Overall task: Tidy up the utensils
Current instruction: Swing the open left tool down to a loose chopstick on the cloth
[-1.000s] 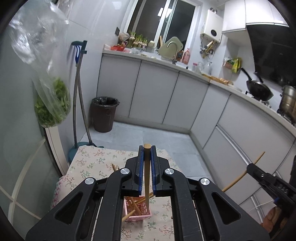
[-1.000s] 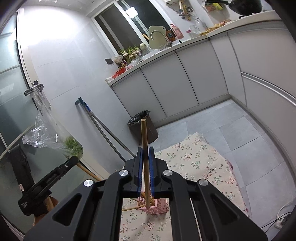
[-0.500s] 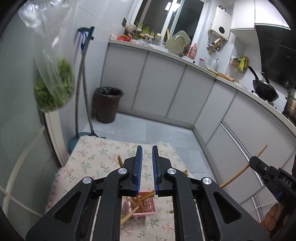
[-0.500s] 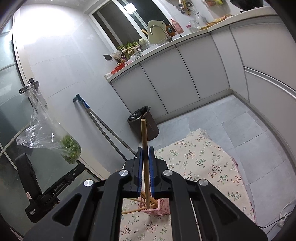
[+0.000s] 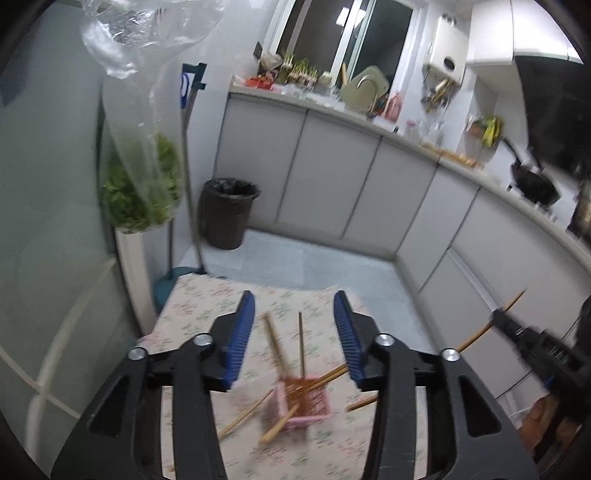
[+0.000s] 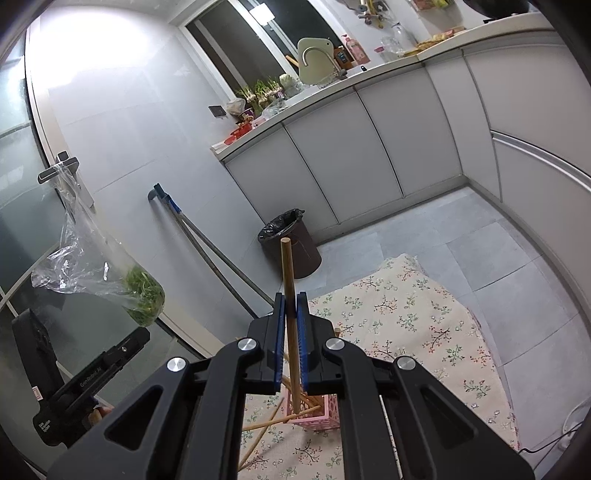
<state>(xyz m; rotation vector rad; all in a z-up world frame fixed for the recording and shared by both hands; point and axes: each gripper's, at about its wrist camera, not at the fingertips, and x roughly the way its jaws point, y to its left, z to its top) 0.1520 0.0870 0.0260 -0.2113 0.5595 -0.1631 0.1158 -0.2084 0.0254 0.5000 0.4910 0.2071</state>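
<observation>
Chopsticks (image 5: 303, 347) stand in pink basket (image 5: 306, 406); left gripper (image 5: 293, 332) spread apart, right gripper (image 6: 290, 332) clamped on chopstick (image 6: 287, 273).

Beyond the left tongs (image 5: 294, 336) a dark trash bin (image 5: 228, 212) with a black liner stands on the grey tiled floor (image 5: 295, 258), close to the white cabinets (image 5: 332, 177). To the left of these tongs a clear plastic bag with green herbs (image 5: 142, 184) hangs, and a mop handle (image 5: 190, 166) leans on the wall beside it. Far ahead, on the bench (image 5: 369, 114), there are green plants (image 5: 299, 70) by the dark window (image 5: 343, 33) and a curved tap (image 5: 365, 88). To the right a black wok (image 5: 532, 184) is on the stove. Below the tongs a floral cloth (image 5: 199, 302) is spread out.
</observation>
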